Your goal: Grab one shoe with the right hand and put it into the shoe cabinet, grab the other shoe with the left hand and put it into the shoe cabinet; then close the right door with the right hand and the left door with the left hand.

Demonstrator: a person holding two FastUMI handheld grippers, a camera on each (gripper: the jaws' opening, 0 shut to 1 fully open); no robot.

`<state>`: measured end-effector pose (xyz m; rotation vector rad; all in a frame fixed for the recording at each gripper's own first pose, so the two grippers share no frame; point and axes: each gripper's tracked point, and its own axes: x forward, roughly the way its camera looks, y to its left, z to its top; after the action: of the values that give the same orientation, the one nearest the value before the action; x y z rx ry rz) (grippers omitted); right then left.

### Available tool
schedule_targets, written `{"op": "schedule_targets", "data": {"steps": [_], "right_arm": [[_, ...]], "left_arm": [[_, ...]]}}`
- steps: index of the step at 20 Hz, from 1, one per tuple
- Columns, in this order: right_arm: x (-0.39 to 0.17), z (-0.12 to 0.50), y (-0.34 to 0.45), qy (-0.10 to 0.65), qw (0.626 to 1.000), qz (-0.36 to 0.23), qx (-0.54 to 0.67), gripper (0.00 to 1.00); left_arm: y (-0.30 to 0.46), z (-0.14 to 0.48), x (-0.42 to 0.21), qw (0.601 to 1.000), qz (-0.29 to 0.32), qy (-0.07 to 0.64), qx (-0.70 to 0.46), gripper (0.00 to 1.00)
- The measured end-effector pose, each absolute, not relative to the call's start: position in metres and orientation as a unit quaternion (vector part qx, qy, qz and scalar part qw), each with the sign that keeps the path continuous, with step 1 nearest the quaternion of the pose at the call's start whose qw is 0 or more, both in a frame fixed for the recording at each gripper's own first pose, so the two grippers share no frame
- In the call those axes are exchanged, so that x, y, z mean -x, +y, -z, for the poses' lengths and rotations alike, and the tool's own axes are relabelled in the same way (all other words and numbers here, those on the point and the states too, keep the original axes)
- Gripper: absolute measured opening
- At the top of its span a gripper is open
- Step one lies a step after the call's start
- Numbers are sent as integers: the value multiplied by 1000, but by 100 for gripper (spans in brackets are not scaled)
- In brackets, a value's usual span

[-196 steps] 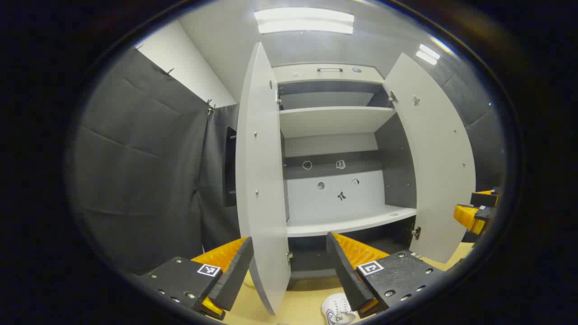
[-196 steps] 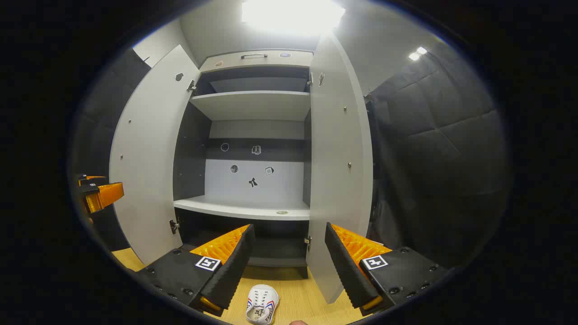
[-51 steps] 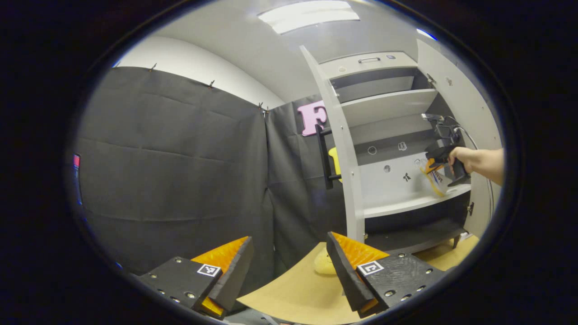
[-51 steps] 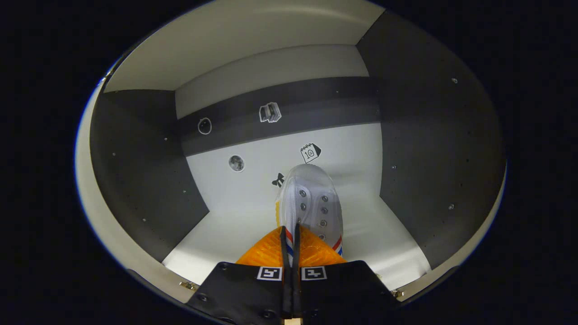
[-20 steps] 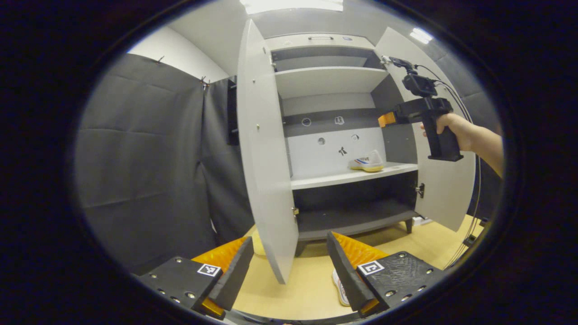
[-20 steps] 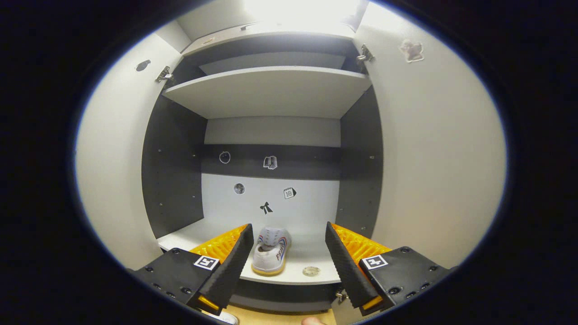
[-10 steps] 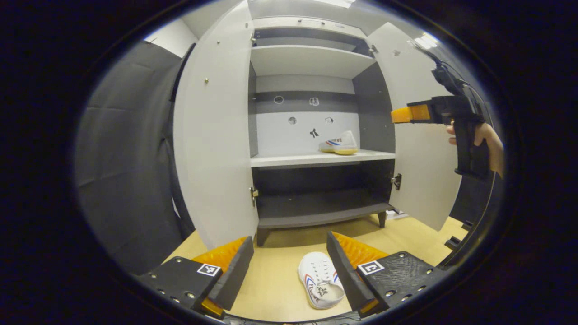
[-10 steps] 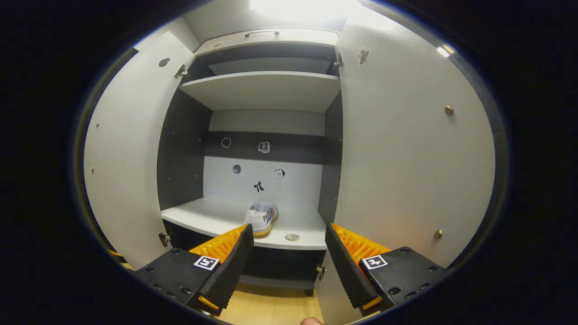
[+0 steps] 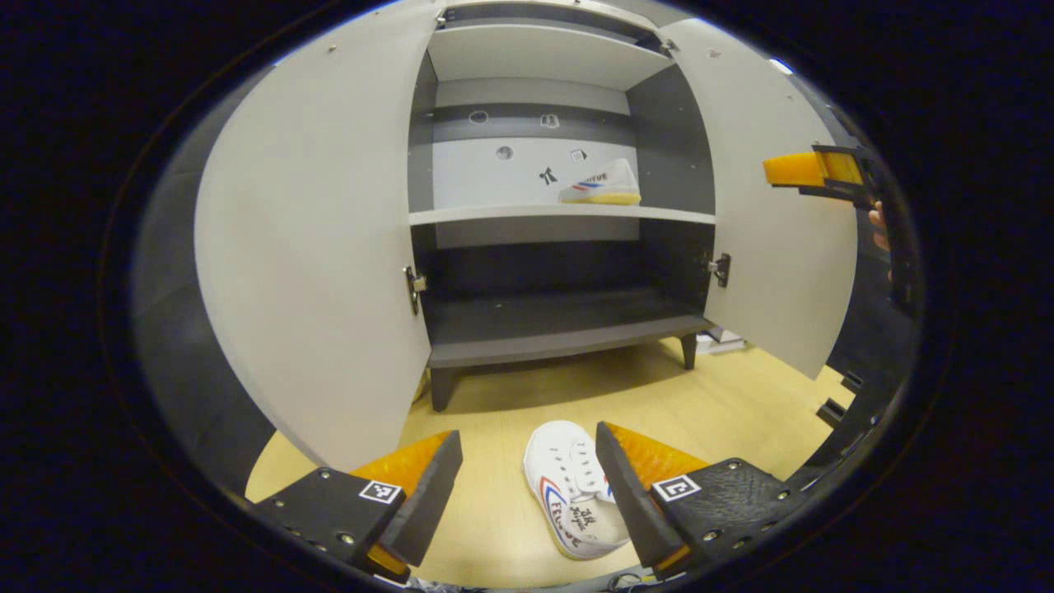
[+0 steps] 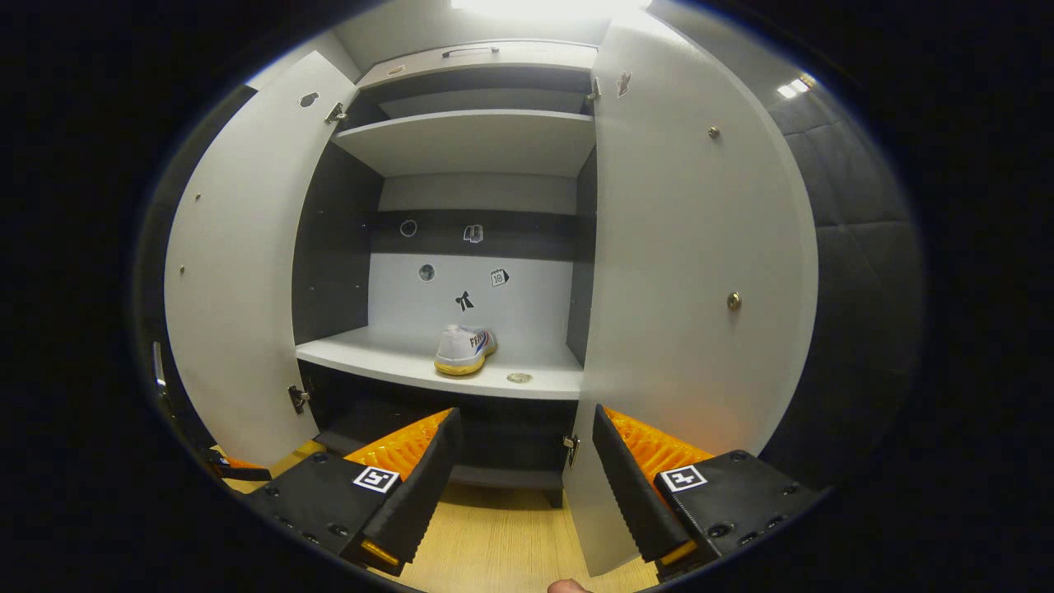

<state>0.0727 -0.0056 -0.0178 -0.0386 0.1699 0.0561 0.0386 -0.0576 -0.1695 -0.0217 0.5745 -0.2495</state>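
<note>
My left gripper hangs over the floor with its fingers apart, and the second shoe lies on the floor between them, untouched. My right gripper faces the shoe cabinet, fingers apart and holding nothing. The first shoe sits on the middle shelf. Both doors stand open

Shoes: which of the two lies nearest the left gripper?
The shoe on the floor, just ahead of the open left gripper; the other shoe sits on the cabinet shelf.
</note>
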Motion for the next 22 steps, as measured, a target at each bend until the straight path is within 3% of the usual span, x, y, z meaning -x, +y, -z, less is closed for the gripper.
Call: {"op": "schedule_targets", "data": {"steps": [22], "right_arm": [[-34, 57, -21, 132, 990, -22, 34, 99]], "left_arm": [[-58, 273, -35, 868, 139, 477, 16, 97]]}}
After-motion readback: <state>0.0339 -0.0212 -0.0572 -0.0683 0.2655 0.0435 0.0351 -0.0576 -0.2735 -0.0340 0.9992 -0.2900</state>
